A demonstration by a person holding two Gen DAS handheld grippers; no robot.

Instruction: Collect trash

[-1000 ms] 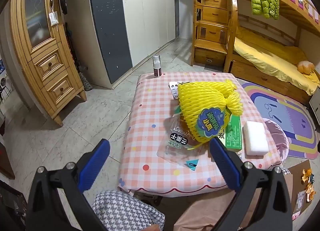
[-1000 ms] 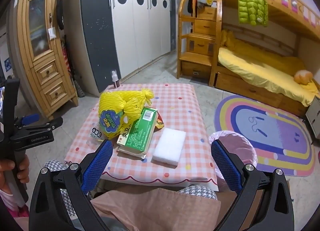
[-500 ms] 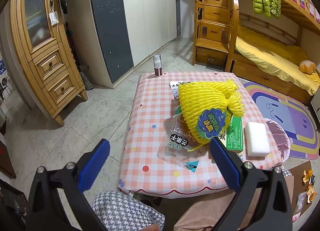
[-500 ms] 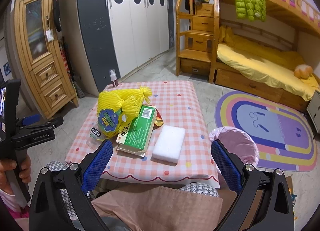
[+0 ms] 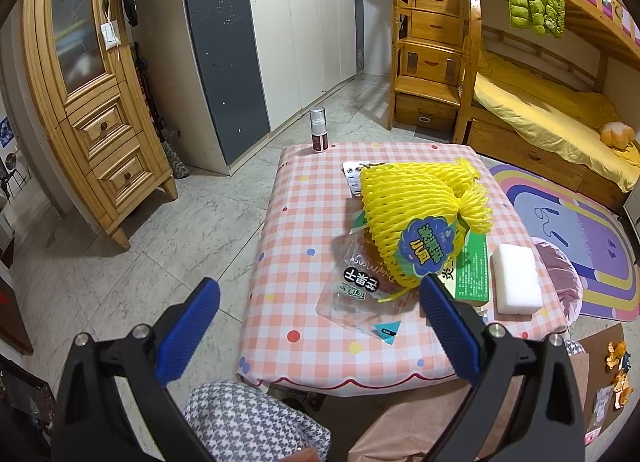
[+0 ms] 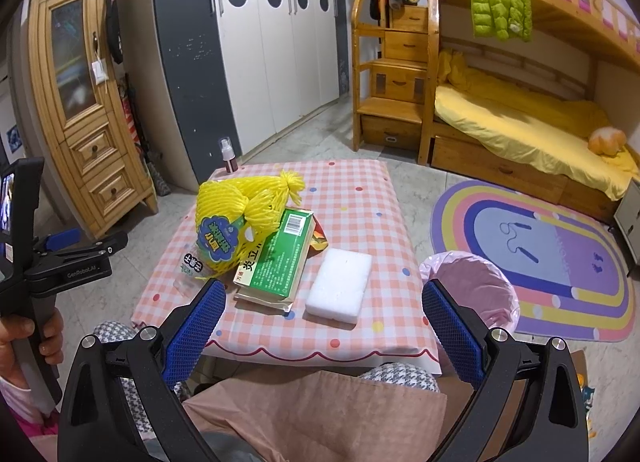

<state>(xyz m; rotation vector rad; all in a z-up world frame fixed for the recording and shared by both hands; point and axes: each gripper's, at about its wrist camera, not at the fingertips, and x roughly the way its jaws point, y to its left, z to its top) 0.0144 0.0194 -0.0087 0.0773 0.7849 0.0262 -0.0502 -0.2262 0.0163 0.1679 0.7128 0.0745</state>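
Both my grippers are spread wide and hold nothing: the left gripper [image 5: 318, 324] and the right gripper [image 6: 324, 326] hang above my knees, before the near edge of the low worktop with the pink checked cloth [image 6: 360, 197].

The trash lies in one heap on it. In the right view, the yellow foam fruit net with a blue label [image 6: 240, 209] is at 10 o'clock from my right gripper. I judge it very light and springy; it will squash, so I would pinch the tied tuft on top. It leans on the green cardboard box [image 6: 280, 258], which is stiff and good to take across its short sides. The clear plastic wrapper [image 5: 360, 290] under the net is thin and slippery. The white foam block [image 6: 340, 286], at 12 o'clock, is light and soft. The bin with the pink liner [image 6: 472, 290] stands on the floor at 2 o'clock.
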